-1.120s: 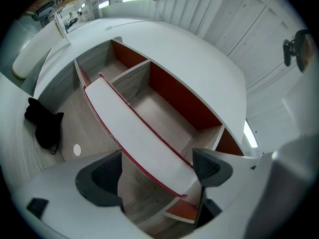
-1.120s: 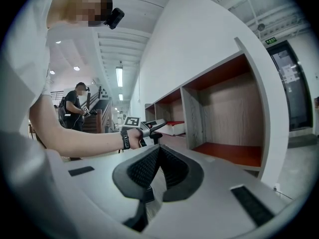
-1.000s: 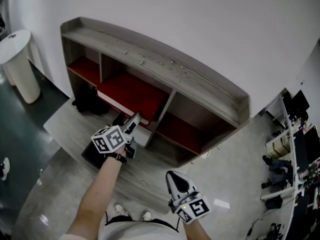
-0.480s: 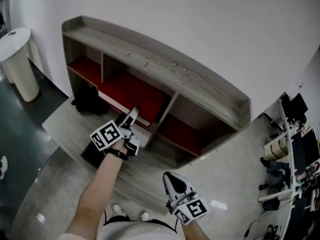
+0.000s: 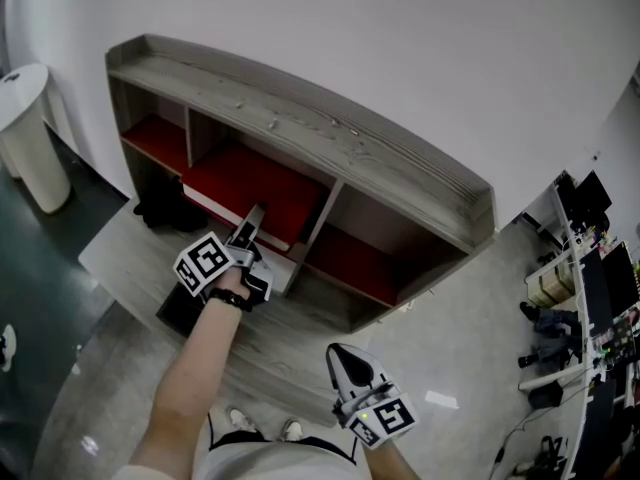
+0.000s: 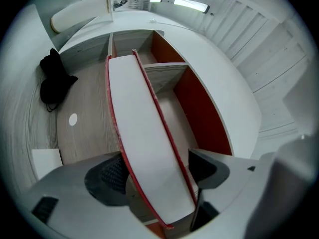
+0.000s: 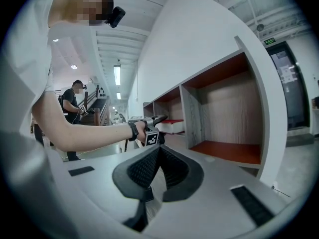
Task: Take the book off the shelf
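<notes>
Red book [image 6: 142,133] jutting from middle bay of shelf [image 5: 300,128], left hand-held gripper [image 5: 250,230] jaws wide astride it, just been closing, right hand-held gripper [image 7: 157,151] pinched together, empty, black bundle [image 6: 52,81] left of book, bystander [image 7: 75,103] only in right gripper view

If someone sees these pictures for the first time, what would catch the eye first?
The long wooden shelf with red floors stands against the white wall. A red book juts from its middle compartment, and the left gripper straddles its front end, the jaws having just been closing. The right gripper is shut, at the bottom of the head view.
</notes>
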Action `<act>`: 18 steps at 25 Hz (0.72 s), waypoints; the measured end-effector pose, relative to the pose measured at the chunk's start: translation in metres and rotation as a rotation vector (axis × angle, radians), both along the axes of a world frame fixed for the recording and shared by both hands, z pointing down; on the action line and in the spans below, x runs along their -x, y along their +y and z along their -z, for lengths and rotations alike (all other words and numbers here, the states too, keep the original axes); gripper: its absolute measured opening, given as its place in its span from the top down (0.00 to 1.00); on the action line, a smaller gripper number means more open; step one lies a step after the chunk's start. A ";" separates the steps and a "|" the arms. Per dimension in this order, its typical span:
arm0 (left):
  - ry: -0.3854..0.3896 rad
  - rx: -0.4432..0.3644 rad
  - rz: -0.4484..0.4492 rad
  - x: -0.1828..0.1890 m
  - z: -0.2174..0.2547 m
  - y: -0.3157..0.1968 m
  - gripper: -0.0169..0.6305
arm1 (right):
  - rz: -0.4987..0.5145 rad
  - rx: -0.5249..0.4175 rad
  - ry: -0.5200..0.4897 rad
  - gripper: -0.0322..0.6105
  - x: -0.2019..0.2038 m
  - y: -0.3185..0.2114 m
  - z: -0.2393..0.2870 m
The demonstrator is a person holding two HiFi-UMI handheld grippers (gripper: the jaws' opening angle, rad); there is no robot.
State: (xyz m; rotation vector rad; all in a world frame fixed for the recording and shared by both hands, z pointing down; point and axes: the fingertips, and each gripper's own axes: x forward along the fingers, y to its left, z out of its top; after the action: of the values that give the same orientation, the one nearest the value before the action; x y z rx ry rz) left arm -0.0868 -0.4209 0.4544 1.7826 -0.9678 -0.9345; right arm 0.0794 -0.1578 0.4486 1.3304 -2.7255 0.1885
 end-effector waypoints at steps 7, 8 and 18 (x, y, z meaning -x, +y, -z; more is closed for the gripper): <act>0.128 -0.021 -0.017 0.002 -0.005 0.002 0.50 | -0.003 -0.011 -0.005 0.91 -0.006 0.000 0.004; 0.160 -0.030 -0.019 0.004 -0.004 0.004 0.50 | -0.002 -0.012 -0.006 0.91 -0.007 0.000 0.005; 0.173 -0.043 -0.030 0.004 -0.004 0.009 0.51 | 0.010 -0.013 -0.015 0.91 -0.008 0.003 0.005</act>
State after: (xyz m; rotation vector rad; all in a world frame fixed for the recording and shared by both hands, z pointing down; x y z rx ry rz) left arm -0.0911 -0.4115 0.4589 1.7149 -0.8148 -1.0782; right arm 0.0873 -0.1547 0.4441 1.3242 -2.7496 0.1810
